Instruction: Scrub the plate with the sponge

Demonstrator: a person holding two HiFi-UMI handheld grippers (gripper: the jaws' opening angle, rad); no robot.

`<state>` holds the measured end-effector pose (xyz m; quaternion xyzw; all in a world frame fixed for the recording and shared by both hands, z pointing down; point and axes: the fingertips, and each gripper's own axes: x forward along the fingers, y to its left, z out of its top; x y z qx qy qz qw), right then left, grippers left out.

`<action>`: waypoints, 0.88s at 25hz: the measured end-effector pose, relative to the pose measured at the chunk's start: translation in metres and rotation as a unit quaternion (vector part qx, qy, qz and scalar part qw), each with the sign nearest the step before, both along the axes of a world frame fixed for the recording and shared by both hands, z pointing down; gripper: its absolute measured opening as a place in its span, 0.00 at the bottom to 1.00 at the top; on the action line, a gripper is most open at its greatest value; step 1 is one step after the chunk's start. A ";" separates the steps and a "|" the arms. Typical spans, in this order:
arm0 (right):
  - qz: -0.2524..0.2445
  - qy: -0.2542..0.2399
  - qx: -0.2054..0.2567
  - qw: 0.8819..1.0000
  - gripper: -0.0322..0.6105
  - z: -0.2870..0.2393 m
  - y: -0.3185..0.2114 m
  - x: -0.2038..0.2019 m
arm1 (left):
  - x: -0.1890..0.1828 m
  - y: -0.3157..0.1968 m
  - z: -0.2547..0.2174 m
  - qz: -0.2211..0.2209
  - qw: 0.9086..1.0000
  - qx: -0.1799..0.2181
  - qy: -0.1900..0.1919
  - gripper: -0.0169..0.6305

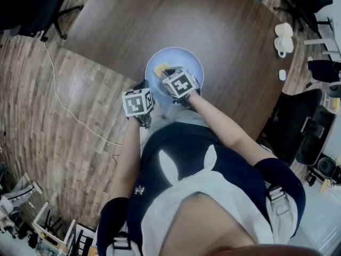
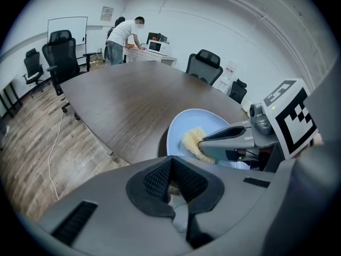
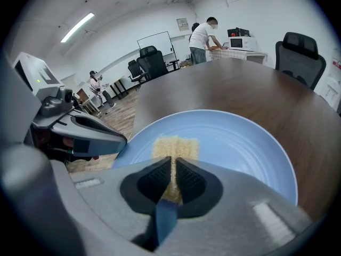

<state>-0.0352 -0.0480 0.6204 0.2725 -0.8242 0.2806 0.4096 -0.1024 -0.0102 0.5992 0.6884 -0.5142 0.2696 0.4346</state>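
Office chairs ring a dark wooden surface (image 1: pixel 213 31), and the blue plate (image 3: pixel 240 143) sits on it close to the near edge. The right gripper (image 3: pixel 173 172) pinches the yellow sponge (image 3: pixel 176 145), which lies on the plate's left part. The left gripper (image 2: pixel 171 177) has its jaws pressed together on nothing I can make out, just beside the plate's rim. Nothing seems to pin the plate, so a hard stroke toward the person could slide it off the edge. The sponge's gripped end is hidden between the pads, and whether the left tip touches the rim is unclear
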 end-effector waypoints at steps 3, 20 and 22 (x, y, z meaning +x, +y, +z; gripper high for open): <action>-0.006 0.002 -0.002 1.000 0.09 0.000 0.003 -0.001 | 0.001 0.000 0.000 0.001 1.000 -0.001 0.001 0.03; -0.052 -0.015 0.003 0.999 0.09 -0.007 0.022 -0.024 | -0.002 -0.001 -0.004 -0.008 1.000 0.003 -0.001 0.03; -0.056 -0.010 0.009 0.998 0.09 -0.006 0.021 -0.026 | -0.002 -0.001 -0.002 -0.007 1.000 0.001 0.001 0.03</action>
